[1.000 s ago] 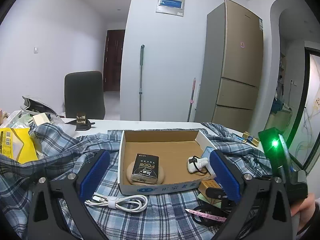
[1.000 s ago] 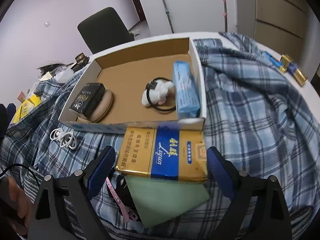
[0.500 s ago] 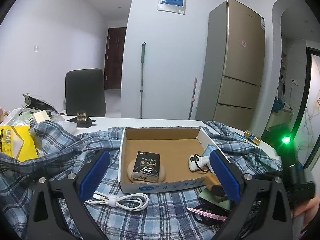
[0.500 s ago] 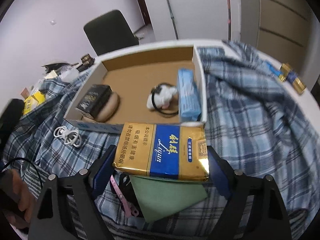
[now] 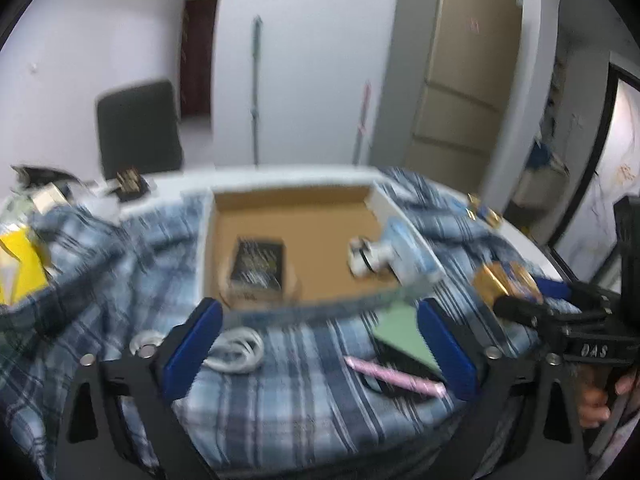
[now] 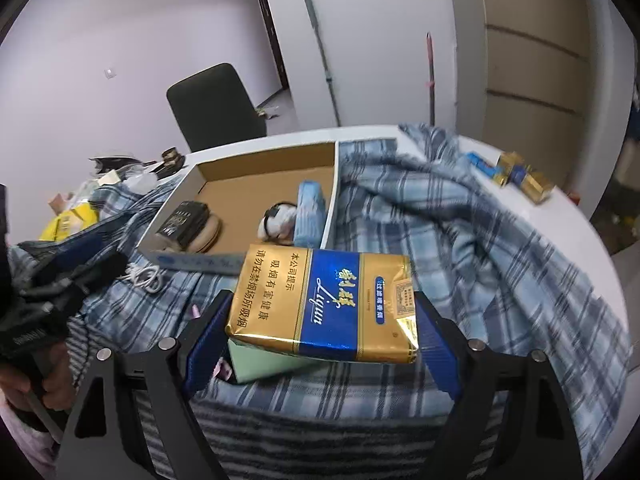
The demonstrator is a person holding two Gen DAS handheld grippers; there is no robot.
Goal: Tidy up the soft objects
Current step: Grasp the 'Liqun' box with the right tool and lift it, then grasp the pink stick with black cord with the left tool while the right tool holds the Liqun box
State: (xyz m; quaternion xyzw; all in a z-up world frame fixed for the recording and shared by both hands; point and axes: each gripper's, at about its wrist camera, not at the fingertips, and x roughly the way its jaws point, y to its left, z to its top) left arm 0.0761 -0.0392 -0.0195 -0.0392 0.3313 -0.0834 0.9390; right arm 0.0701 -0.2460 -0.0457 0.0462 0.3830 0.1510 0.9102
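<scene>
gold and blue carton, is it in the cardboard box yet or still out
Out. The gold and blue carton is clamped between the right gripper pads, lifted over the plaid cloth just short of the cardboard box.

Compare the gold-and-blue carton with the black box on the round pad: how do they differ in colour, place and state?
The gold-and-blue carton is shiny gold with a blue band; the black box is dark. The carton is outside the cardboard tray, raised between the right tongs; the box lies inside it, ungripped. Both are flat, printed rectangular packs.
</scene>
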